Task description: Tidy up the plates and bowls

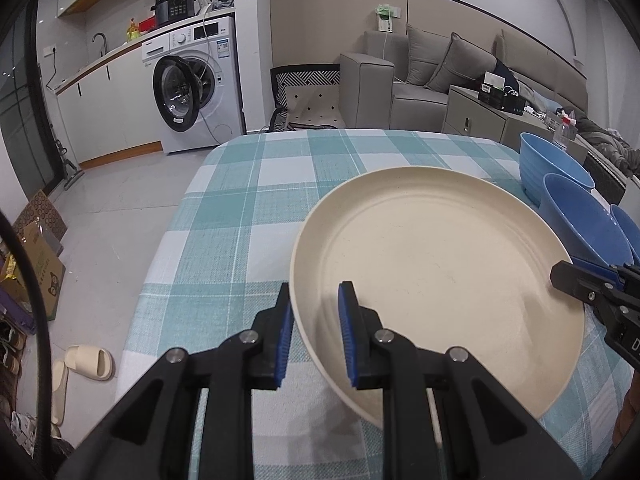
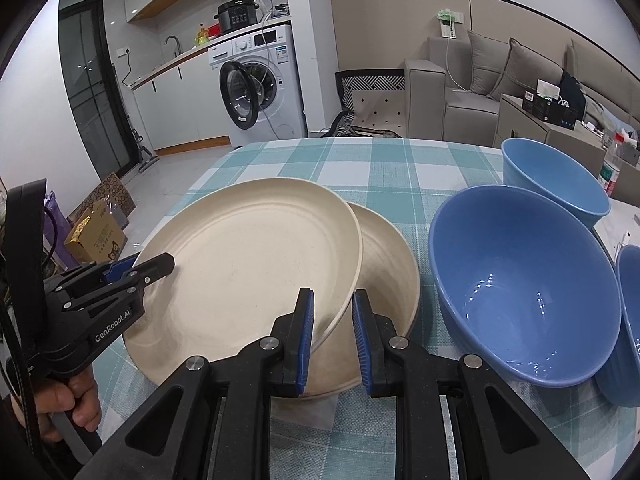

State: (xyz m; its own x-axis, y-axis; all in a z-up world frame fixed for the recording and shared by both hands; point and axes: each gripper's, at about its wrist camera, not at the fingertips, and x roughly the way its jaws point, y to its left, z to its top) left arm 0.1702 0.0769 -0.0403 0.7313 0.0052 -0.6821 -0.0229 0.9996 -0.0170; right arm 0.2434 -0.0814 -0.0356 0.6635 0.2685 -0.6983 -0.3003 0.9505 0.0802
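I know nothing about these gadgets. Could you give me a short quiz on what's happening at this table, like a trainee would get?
1. True or false: the left tool and the right tool grip the same plate.
2. How many blue bowls stand on the table? A two, B three, C five.
3. What lies partly under the gripped plate?
Key: 1 true; 2 B; 3 a second plate.
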